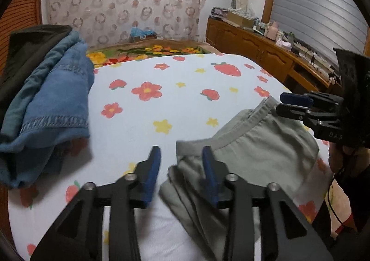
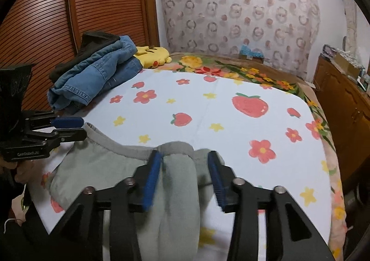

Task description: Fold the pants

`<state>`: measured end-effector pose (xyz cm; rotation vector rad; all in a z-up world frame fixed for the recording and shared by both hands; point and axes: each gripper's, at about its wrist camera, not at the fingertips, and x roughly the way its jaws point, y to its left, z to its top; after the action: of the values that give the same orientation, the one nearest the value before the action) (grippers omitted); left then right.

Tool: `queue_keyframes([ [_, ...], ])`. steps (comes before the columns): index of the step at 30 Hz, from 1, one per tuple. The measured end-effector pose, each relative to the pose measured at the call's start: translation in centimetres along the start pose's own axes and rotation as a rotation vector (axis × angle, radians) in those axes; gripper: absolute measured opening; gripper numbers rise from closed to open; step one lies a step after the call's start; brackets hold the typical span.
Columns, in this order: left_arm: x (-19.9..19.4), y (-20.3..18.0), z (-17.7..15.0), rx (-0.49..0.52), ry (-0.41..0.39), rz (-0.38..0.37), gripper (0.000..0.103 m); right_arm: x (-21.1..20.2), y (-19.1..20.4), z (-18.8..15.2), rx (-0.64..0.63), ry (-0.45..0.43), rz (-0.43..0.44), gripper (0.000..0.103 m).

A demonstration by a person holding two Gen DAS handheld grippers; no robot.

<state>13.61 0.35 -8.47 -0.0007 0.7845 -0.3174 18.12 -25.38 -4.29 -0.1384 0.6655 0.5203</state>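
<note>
Grey-green pants point(image 1: 259, 145) lie on the strawberry-print sheet point(image 1: 161, 90), waistband toward the far side. My left gripper point(image 1: 181, 152) is open over the left corner of the waistband, with one blue pad on the fabric. My right gripper point(image 2: 185, 157) is open, its pads either side of a bunched fold of the pants point(image 2: 178, 168) at the right end of the waistband. The right gripper also shows in the left wrist view point(image 1: 283, 102), at the waistband's far end. The left gripper shows in the right wrist view point(image 2: 79, 128), at the waistband's left end.
A pile of blue denim and dark clothes point(image 1: 46, 99) sits at the bed's far left, also in the right wrist view point(image 2: 97, 69). A yellow plush point(image 2: 152, 55) lies behind it. A wooden cabinet point(image 1: 254, 43) with clutter runs along the right. A slatted wooden door point(image 2: 57, 18) stands at the left.
</note>
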Motion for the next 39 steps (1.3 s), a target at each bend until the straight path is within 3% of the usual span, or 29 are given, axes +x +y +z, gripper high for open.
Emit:
queue_keyframes([
  [8,-1.6,0.0,-3.2,-0.02,0.009,-0.004,0.04,1.6,-0.6,-1.9,0.005,0.11,-0.021,0.05],
  [10,-1.6,-0.2,-3.8,-0.012,0.018,-0.013,0.033,2.2,-0.9,-1.8,0.02,0.13,-0.017,0.052],
  [14,-1.5,-0.7,-4.3,0.005,0.031,-0.03,0.023,2.7,-0.7,-1.5,0.015,0.133,-0.037,0.056],
  [24,-0.6,-1.4,-4.9,0.003,0.081,-0.057,0.022,3.0,-1.2,-2.0,0.042,0.126,-0.025,0.056],
  [28,-0.9,-1.6,-4.9,0.009,0.068,-0.055,0.021,3.0,-1.3,-2.1,0.044,0.126,-0.022,0.057],
  [32,-1.6,-1.6,-4.9,0.01,0.044,-0.05,0.003,3.0,-1.3,-2.0,0.042,0.127,-0.025,0.057],
  [39,-3.2,0.6,-5.2,-0.044,0.01,-0.005,0.002,3.0,-1.2,-2.0,0.041,0.126,-0.027,0.057],
])
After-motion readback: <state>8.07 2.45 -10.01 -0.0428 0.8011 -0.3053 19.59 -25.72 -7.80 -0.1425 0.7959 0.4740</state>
